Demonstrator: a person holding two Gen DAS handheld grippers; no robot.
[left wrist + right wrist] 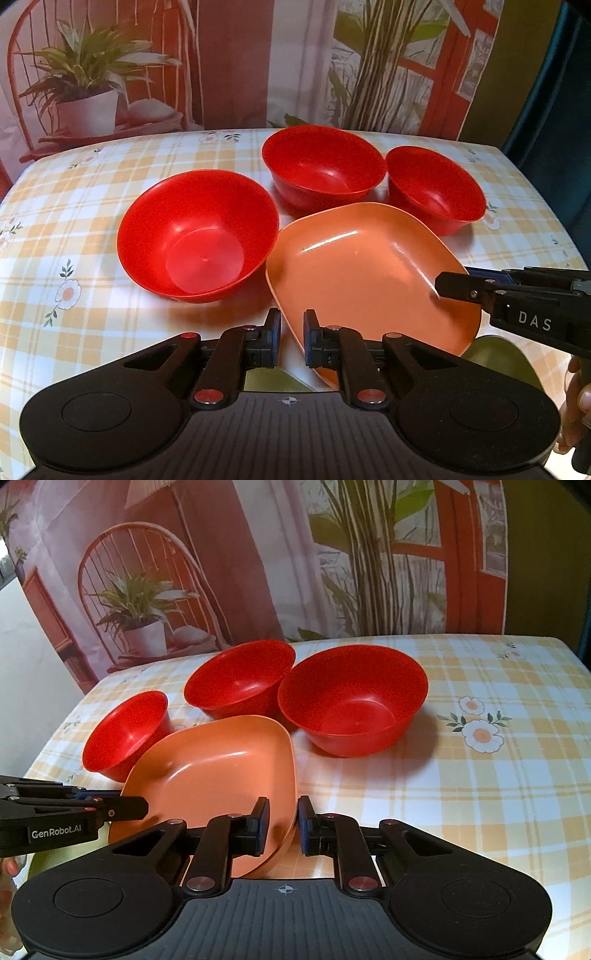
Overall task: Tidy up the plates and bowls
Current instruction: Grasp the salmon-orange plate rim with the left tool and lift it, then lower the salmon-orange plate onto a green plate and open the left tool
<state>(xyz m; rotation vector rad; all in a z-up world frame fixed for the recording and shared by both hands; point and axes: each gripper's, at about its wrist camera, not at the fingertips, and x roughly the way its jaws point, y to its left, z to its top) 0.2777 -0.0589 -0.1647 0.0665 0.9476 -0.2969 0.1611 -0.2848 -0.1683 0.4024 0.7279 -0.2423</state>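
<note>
Centrally, the orange plate (pixel 369 266) sits tilted above the checked tablecloth (pixel 74 221), its far edge down near the bowls and its near edge raised over something olive-green (pixel 495 354) that shows below it. Both grippers are at this plate. The left gripper (pixel 291 341) has its two fingers on either side of the plate's near-left rim, the rim passing through the narrow gap between them; the jaws are nearly closed, but whether the pads actually press the rim cannot be told. The right gripper (pixel 282 825) straddles the opposite near corner of the plate in the same way, its fingers a small way apart with the rim between them, and again firm contact is not clear.

Beyond the plate stand three red bowls, all upright. The large red bowl (pixel 197 236) is just beside the plate's left edge in the left wrist view, the middle red bowl (pixel 323 166) is behind the plate, and the small red bowl (pixel 436 188) is at the back right, close to the plate's far corner. A printed backdrop (pixel 258 55) with a plant and chair hangs behind the table.
</note>
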